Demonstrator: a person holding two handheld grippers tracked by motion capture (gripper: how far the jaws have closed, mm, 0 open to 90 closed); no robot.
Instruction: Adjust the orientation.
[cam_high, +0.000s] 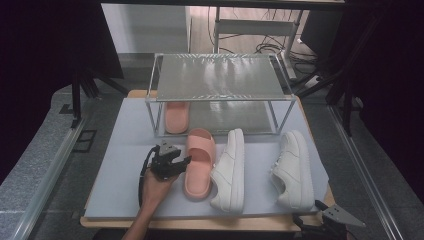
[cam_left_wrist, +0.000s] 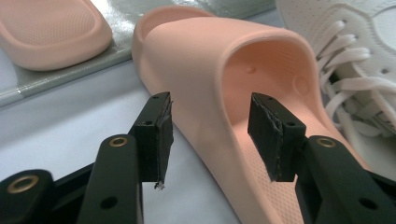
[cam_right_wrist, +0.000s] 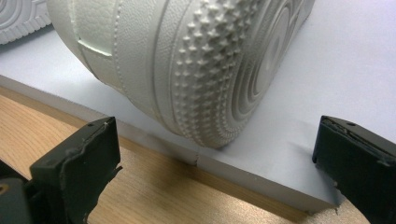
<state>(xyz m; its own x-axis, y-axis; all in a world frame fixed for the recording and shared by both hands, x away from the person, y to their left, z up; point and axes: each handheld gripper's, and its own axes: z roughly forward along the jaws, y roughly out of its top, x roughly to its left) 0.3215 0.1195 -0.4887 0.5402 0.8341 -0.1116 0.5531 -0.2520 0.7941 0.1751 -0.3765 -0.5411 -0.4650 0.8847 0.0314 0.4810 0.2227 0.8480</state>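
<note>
While left tool straddles pink slide's wall, no legible branding.

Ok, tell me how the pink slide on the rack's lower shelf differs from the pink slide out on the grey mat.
The pink foam slide on the rack's lower shelf lies under the clear top shelf; the pink foam slide on the grey mat lies in the open beside a white sneaker. The shelf slide has no gripper near it; the mat slide's side wall sits between the left gripper fingers, unpinched. Both share colour and shape, toes pointing away.
</note>
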